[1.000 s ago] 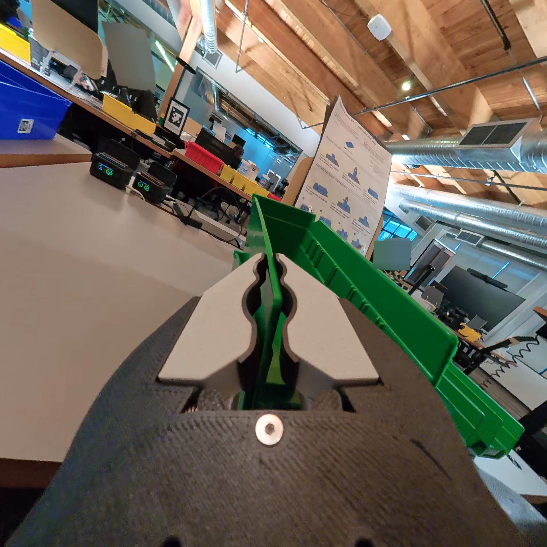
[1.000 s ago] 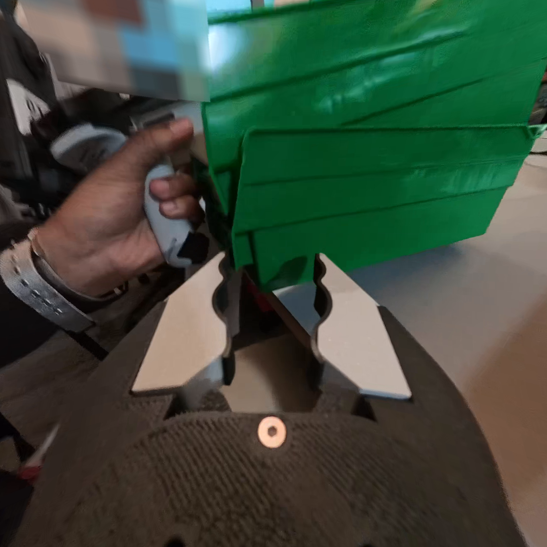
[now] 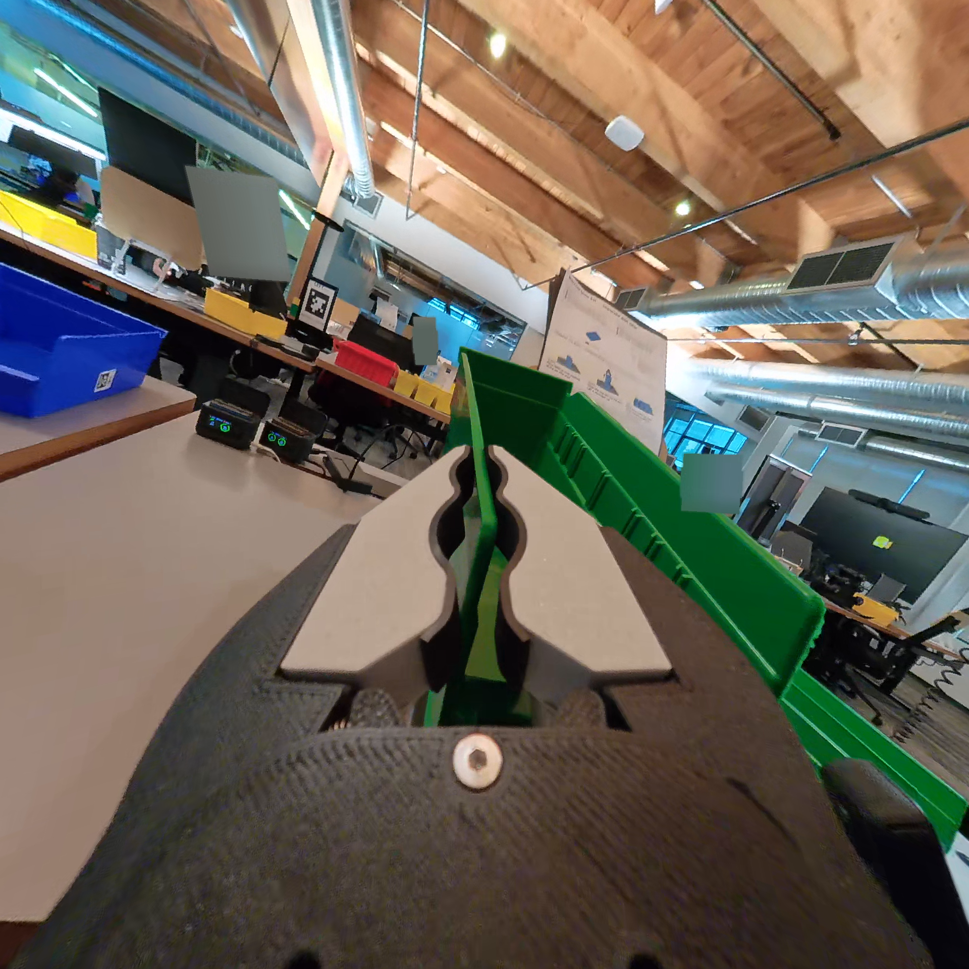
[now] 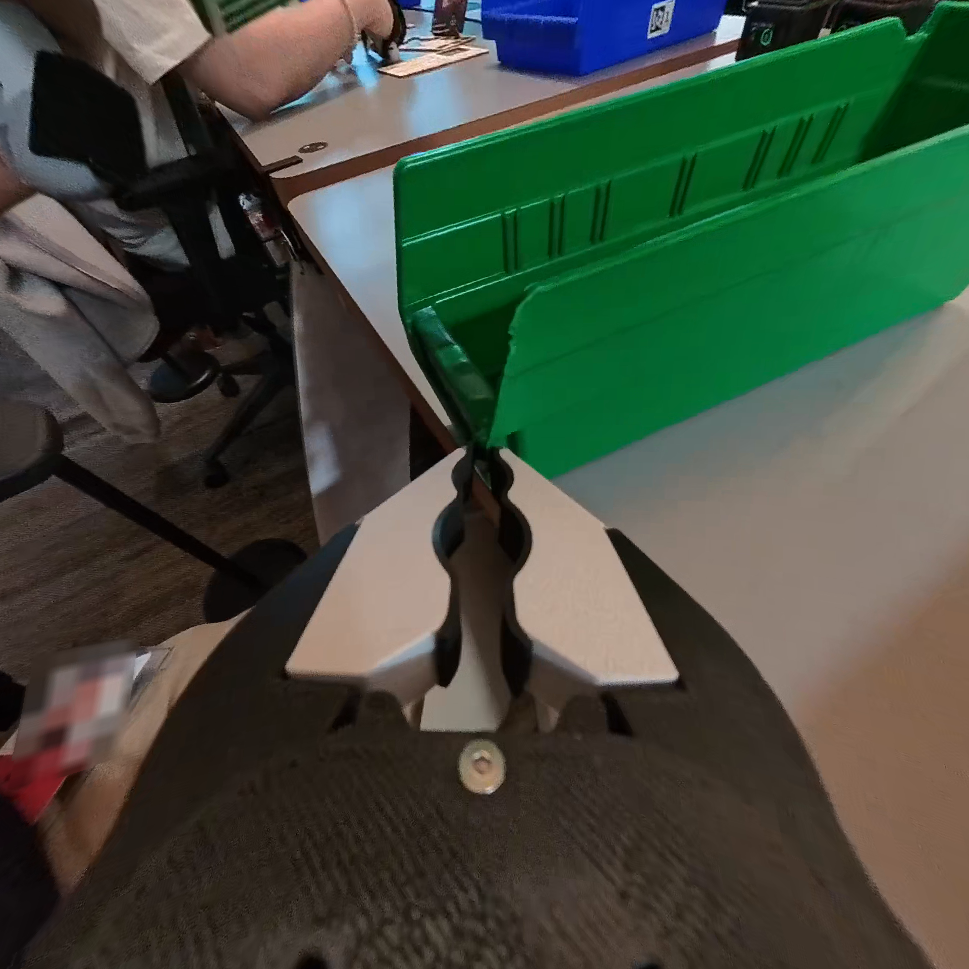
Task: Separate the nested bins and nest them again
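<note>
Left wrist view first: the left gripper is clamped down on the thin side wall of a green bin, the plastic running right up between the jaws. The bin is held up off the table, stretching away toward two o'clock, and a second green rim shows under it at four o'clock, so I'd say the pair is part-nested here. Thin moulded plastic, light and stiff by the look of it, a bit slick; the wall or rim is the natural place to pinch. At ten o'clock a blue bin sits on the next table, with two small black boxes with lit displays beyond the table's far edge. At one o'clock a poster board stands behind.

Over to the right wrist view: the right gripper is drawn nearly closed, its tips at the near corner of the green bin, where the end rim meets the side wall. Whether it truly grips that dark rim edge, I cannot tell. The bin lies along the table toward two o'clock, right at the table's corner, so a slip could send it over the edge. A seated person's arm is at eleven o'clock, a chair close by, a blue bin at twelve.
</note>
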The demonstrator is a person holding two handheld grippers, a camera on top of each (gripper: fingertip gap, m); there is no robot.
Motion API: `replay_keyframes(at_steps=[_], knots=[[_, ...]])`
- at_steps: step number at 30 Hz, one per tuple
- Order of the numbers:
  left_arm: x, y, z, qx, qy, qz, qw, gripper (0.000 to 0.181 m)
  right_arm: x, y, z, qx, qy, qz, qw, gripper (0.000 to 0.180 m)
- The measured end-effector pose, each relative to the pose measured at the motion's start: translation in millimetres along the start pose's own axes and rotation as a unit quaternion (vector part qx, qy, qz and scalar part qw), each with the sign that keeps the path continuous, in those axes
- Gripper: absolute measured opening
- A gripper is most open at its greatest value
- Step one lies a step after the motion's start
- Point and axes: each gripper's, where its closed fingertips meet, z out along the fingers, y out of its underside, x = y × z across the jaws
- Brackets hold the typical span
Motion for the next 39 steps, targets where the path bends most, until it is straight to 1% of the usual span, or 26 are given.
replay_keyframes(at_steps=[3,7,12,14,16,17,20,22,24,25,26,27,28,29,31,32,34,36,39], knots=[[7.9,-0.2,-1.2,-0.003,0.011,-0.010,1.000,0.000,-2.0,0.1,0.8,-0.006,-0.025,-0.018,1.000,0.003],[20.2,10.0,-2.1,-0.020,0.030,-0.027,0.999,0.000,0.1,1.2,-1.9,-0.022,-0.043,-0.018,0.999,0.003],[43.2,26.1,-3.2,-0.042,0.053,-0.043,0.997,0.000,9.6,4.1,-11.0,-0.040,-0.029,-0.013,0.999,0.006],[54.8,32.8,-2.8,-0.051,0.066,-0.050,0.995,0.000,13.5,5.4,-13.9,-0.042,-0.014,-0.025,0.999,0.007],[67.8,40.0,-2.3,-0.060,0.078,-0.063,0.993,0.000,21.6,9.1,-21.7,-0.061,0.015,-0.034,0.997,0.026],[76.4,43.8,-2.1,-0.065,0.086,-0.068,0.992,0.000,25.5,7.0,-29.5,-0.060,0.029,-0.028,0.997,0.029],[105.8,57.8,1.3,-0.080,0.111,-0.061,0.989,0.000,38.4,-10.2,-69.9,-0.015,0.070,0.002,0.997,0.040],[122.8,67.0,6.2,-0.082,0.122,-0.057,0.987,0.000,60.4,-20.9,-109.6,0.031,0.135,0.020,0.990,0.041],[136.8,75.4,11.0,-0.077,0.126,-0.041,0.988,0.000,76.7,-37.2,-157.6,0.116,0.192,0.036,0.974,0.045],[142.1,79.6,12.7,-0.071,0.125,-0.024,0.989,0.000,75.7,-48.6,-180.8,0.171,0.199,0.042,0.964,0.046],[146.3,83.8,13.9,-0.065,0.121,-0.004,0.990,0.000,65.6,-63.0,-201.6,0.235,0.180,0.049,0.954,0.048],[149.5,88.6,14.4,-0.059,0.116,0.015,0.991,0.000,48.0,-78.6,-219.0,0.297,0.145,0.045,0.943,0.054],[152.2,94.0,14.5,-0.057,0.110,0.030,0.992,0.000,33.0,-89.9,-230.5,0.335,0.125,0.032,0.933,0.052],[154.7,100.0,14.1,-0.058,0.105,0.041,0.992,0.000,23.6,-94.7,-232.2,0.340,0.127,0.015,0.932,0.055],[160.7,112.7,10.3,-0.064,0.097,0.048,0.992,0.001,16.2,-90.7,-215.6,0.298,0.142,-0.001,0.944,0.073],[164.3,119.7,6.6,-0.067,0.094,0.051,0.992,0.000,14.7,-86.7,-206.8,0.283,0.145,0.002,0.948,0.077],[175.9,135.8,-5.5,-0.074,0.101,0.052,0.991,0.000,16.6,-77.6,-196.0,0.266,0.155,0.016,0.951,0.074],[174.1,148.0,-14.9,-0.077,0.083,0.031,0.993,0.001,30.5,-69.1,-204.3,0.273,0.205,0.025,0.940,0.038],[176.3,156.9,-20.8,-0.094,0.103,0.020,0.990,0.005,34.2,-60.8,-205.2,0.248,0.224,-0.004,0.942,0.030]])
